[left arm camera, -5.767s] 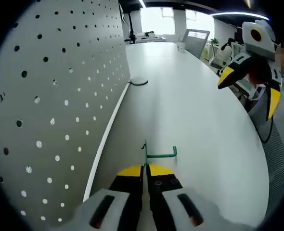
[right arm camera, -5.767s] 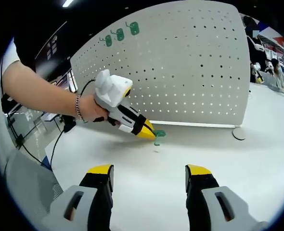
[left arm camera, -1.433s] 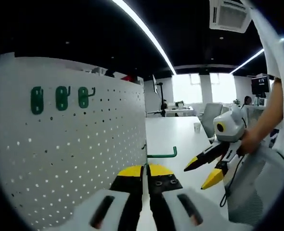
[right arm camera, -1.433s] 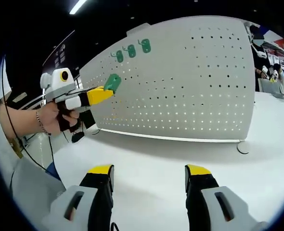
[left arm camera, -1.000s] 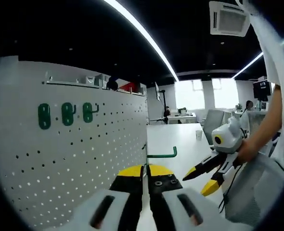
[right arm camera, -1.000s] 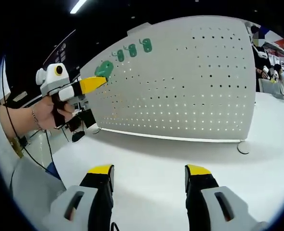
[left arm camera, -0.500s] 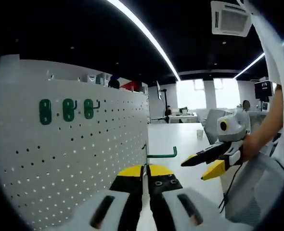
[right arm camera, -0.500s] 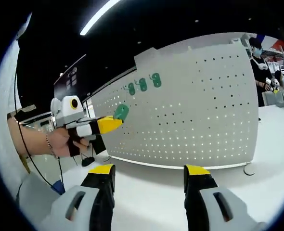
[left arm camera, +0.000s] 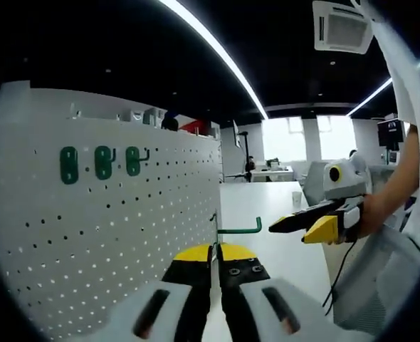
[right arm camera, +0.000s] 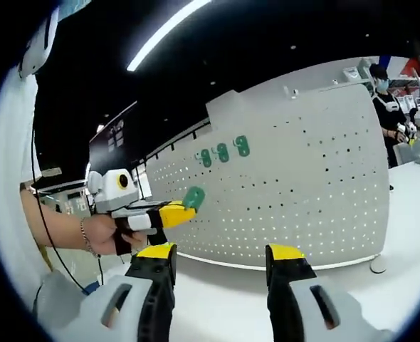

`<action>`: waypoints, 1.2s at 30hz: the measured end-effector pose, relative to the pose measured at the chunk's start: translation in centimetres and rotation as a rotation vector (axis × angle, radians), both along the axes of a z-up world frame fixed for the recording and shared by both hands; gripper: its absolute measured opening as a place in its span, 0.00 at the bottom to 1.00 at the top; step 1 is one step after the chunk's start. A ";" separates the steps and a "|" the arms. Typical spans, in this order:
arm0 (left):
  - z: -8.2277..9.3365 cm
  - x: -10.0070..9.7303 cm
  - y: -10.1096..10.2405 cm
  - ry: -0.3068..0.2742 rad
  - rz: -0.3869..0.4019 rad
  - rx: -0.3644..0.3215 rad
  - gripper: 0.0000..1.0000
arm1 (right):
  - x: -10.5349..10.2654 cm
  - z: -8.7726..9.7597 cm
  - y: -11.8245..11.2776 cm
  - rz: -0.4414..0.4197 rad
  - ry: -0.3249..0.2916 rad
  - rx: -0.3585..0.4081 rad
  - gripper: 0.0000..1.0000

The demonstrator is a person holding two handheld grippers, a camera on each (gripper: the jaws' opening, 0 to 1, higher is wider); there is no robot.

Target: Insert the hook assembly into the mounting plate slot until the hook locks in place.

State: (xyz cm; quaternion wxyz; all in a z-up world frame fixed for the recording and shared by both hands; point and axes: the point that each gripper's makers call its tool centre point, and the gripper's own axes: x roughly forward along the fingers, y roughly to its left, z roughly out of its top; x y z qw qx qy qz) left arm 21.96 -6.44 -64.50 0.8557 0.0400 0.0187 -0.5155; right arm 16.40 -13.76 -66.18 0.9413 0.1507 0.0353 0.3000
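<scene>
My left gripper point(left arm camera: 216, 251) is shut on a green hook assembly point(left arm camera: 235, 229), whose wire arm sticks out to the right above the yellow tips. In the right gripper view the same gripper point(right arm camera: 185, 207) holds the hook's green plate point(right arm camera: 193, 196) in the air in front of the white pegboard point(right arm camera: 317, 178). Three green hooks point(left arm camera: 100, 163) hang in a row near the top of the pegboard point(left arm camera: 124, 235). My right gripper point(right arm camera: 218, 251) is open with nothing between its jaws; it also appears at the right of the left gripper view point(left arm camera: 306, 226).
The pegboard stands on a long white table point(right arm camera: 381, 299). A person point(right arm camera: 382, 92) stands behind the board's right end. A hand point(right arm camera: 107, 235) and bare arm hold the left gripper. Office chairs point(left arm camera: 311, 191) sit at the table's far end.
The right gripper view has tilted up, so the pegboard sits lower in it. The left gripper with the hook has held about level in front of the board.
</scene>
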 end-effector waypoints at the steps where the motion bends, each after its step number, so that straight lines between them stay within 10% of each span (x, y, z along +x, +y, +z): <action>1: 0.0 0.0 0.0 0.000 0.001 0.000 0.02 | -0.2 0.4 0.4 0.030 0.014 0.071 0.48; 7: 0.0 -0.1 0.0 0.002 0.000 -0.003 0.02 | -0.6 1.0 1.0 0.086 0.077 0.288 0.47; 36: 0.2 -0.8 -0.5 0.005 0.001 -0.015 0.02 | 1.6 2.5 3.4 0.125 0.055 0.299 0.36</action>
